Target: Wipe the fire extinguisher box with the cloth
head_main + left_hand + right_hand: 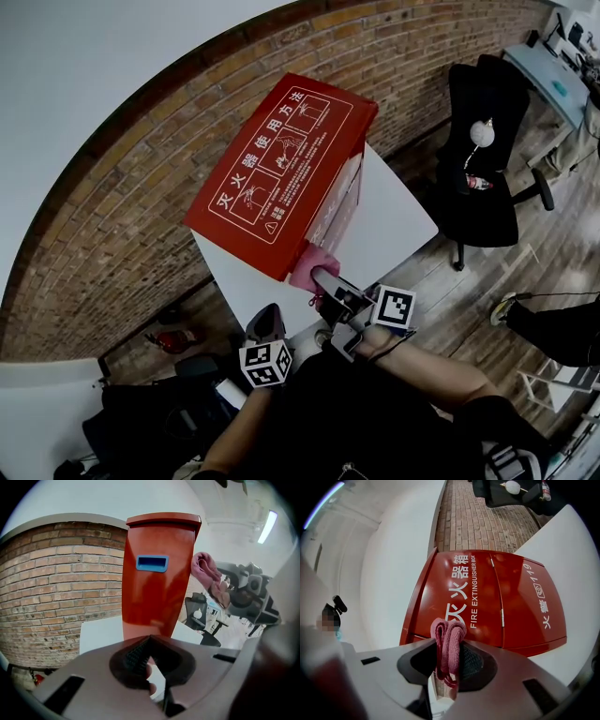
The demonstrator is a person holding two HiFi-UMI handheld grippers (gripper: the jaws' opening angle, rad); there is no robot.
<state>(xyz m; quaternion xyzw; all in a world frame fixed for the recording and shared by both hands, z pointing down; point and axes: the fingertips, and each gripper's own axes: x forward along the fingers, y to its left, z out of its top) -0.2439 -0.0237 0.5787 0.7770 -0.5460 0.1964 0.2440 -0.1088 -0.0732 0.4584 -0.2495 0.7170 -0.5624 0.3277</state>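
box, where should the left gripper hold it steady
Likely the blue recessed handle on the box's narrow side, straight on from where the left gripper faces it: that panel is otherwise smooth, so the recess is its only hold.

Fire extinguisher box (487, 606) front: "灭火器箱 FIRE EXTINGUISHER BOX", "火警 119"; top: "灭火器使用方法".

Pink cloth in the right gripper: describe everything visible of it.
The pink, knitted-looking cloth is folded into a thick doubled bundle. Its rounded folds stick out past the jaw tips and a short end hangs below. The right gripper is shut on it, with ribbed pads pressing both sides. It is held in the air close to the lettered front of the red metal fire extinguisher box. Whether it touches the box cannot be told.
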